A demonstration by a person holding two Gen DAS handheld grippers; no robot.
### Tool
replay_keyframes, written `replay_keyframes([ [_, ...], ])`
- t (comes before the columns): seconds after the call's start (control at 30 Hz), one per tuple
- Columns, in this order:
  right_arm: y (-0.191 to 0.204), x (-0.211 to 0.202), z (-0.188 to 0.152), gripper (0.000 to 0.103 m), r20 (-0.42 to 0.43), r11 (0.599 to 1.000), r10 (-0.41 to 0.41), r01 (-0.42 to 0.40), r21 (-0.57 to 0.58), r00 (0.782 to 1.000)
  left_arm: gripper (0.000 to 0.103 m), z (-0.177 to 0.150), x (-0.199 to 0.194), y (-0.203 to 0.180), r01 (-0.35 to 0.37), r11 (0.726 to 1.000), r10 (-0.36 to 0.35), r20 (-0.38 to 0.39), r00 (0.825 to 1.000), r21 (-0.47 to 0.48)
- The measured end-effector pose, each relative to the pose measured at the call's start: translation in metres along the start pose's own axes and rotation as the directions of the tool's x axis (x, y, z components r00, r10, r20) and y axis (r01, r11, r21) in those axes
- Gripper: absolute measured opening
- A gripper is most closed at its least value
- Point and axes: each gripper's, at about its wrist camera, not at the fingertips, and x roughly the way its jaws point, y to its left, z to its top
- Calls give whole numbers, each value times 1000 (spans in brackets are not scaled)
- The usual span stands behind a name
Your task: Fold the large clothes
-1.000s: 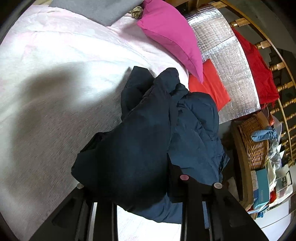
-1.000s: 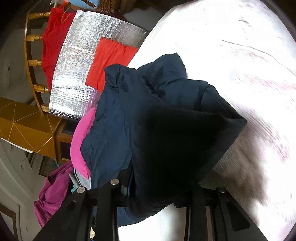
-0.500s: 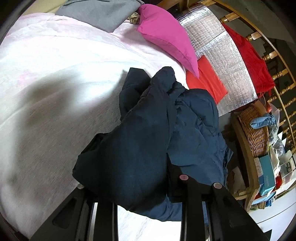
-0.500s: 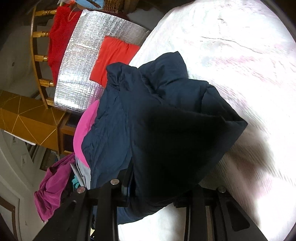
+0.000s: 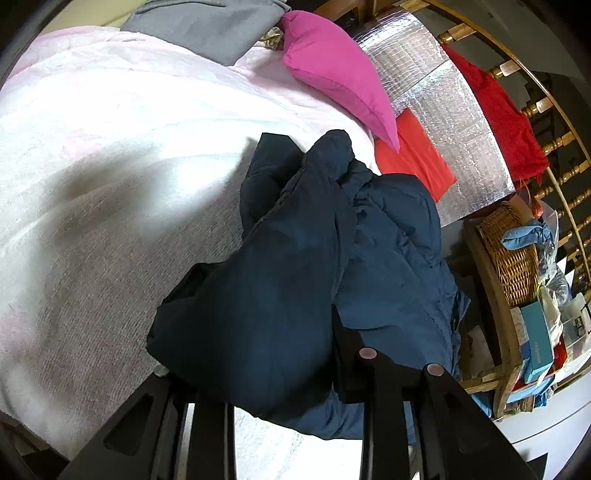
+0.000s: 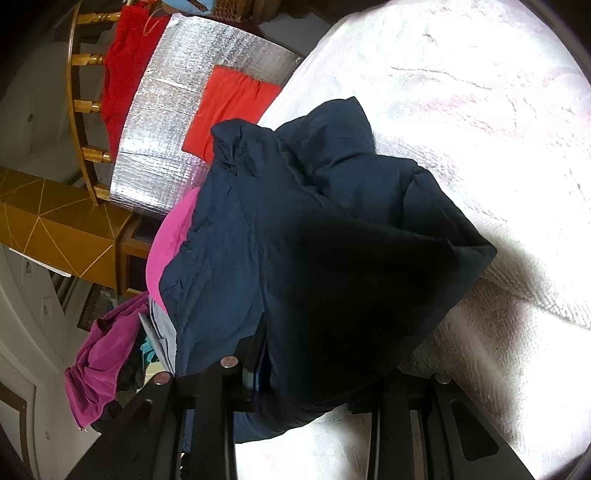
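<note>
A dark navy padded jacket (image 5: 295, 277) lies bunched on the white-pink blanket (image 5: 110, 147) near the bed's edge. One part of it is gathered between the fingers of my left gripper (image 5: 266, 369). Those jaws are opening slightly, with the cloth still pinched between them. In the right wrist view the same jacket (image 6: 332, 240) drapes over my right gripper (image 6: 332, 373), which is shut on a thick fold of it. The fabric hides the fingertips of both grippers. The blanket (image 6: 480, 92) spreads out beyond the jacket.
A pink pillow (image 5: 332, 74) and a grey garment (image 5: 207, 26) lie at the bed's far side. A silver foil mat (image 5: 461, 129) with a red cloth (image 5: 413, 155) lies beside the bed. A wicker basket (image 5: 513, 254) and a magenta garment (image 6: 99, 362) sit nearby.
Both grippers keep hold of the jacket. The right gripper has shifted a little sideways with it, so the foil mat sits further right in its view. The left has barely moved.
</note>
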Motion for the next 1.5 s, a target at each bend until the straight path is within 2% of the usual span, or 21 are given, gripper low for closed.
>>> replay_keyframes([
  [0.07, -3, 0, 2, 34, -13, 1000, 6, -6, 18, 1000, 38, 3, 5, -1, -17, 1000, 17, -6, 1000, -6],
  [0.2, -3, -5, 3, 46, -39, 999, -15, 16, 28, 999, 49, 8, 8, -3, -44, 999, 43, -33, 999, -9],
  [0.33, -6, -21, 0, 59, -72, 999, -32, 34, 24, 997, 52, 11, -2, -4, -54, 998, 54, -56, 997, 17],
  [0.43, -9, -38, -5, 62, -103, 999, -53, 53, 1, 993, 53, 9, -17, -6, -79, 995, 82, -38, 996, 58],
  [0.53, -7, -56, -10, 62, -120, 996, -70, 63, -58, 990, 53, 8, -33, -11, -130, 985, 130, 3, 991, 117],
  [0.67, 13, -75, -16, 63, -106, 981, -90, 70, -181, 990, 56, 6, -49, -31, -233, 948, 213, 112, 971, 216],
  [0.73, 32, -81, -17, 63, -85, 964, -81, 56, -259, 993, 61, 4, -54, -44, -254, 932, 220, 155, 963, 258],
  [0.8, 48, -84, -16, 63, -64, 949, -57, 34, -313, 996, 72, 2, -57, -62, -284, 908, 233, 193, 953, 309],
  [0.87, 61, -79, -11, 63, -42, 935, -54, 36, -354, 998, 76, 0, -52, -80, -305, 878, 238, 217, 947, 368],
  [1.0, 65, -60, 4, 63, -25, 936, -53, 41, -349, 998, 80, -1, -28, -94, -322, 848, 270, 178, 946, 421],
  [1.1, 57, -40, 13, 55, -45, 948, -75, 57, -314, 996, 80, -6, -8, -90, -329, 835, 305, 128, 944, 442],
  [1.17, 48, -25, 16, 53, -76, 951, -131, 104, -293, 988, 80, -10, 9, -88, -351, 821, 344, 102, 934, 450],
  [1.23, 41, -17, 17, 47, -90, 953, -162, 132, -274, 983, 81, -15, 23, -78, -391, 797, 398, 86, 913, 460],
  [1.3, 38, -13, 17, 44, -99, 949, -186, 153, -274, 978, 87, -16, 25, -74, -394, 796, 400, 89, 912, 459],
  [1.43, 44, -9, 17, 44, -97, 933, -226, 187, -308, 969, 88, -10, 24, -74, -393, 808, 407, 66, 911, 438],
  [1.5, 53, -10, 17, 44, -82, 917, -254, 213, -338, 964, 88, -4, 21, -78, -386, 824, 395, 68, 916, 415],
])
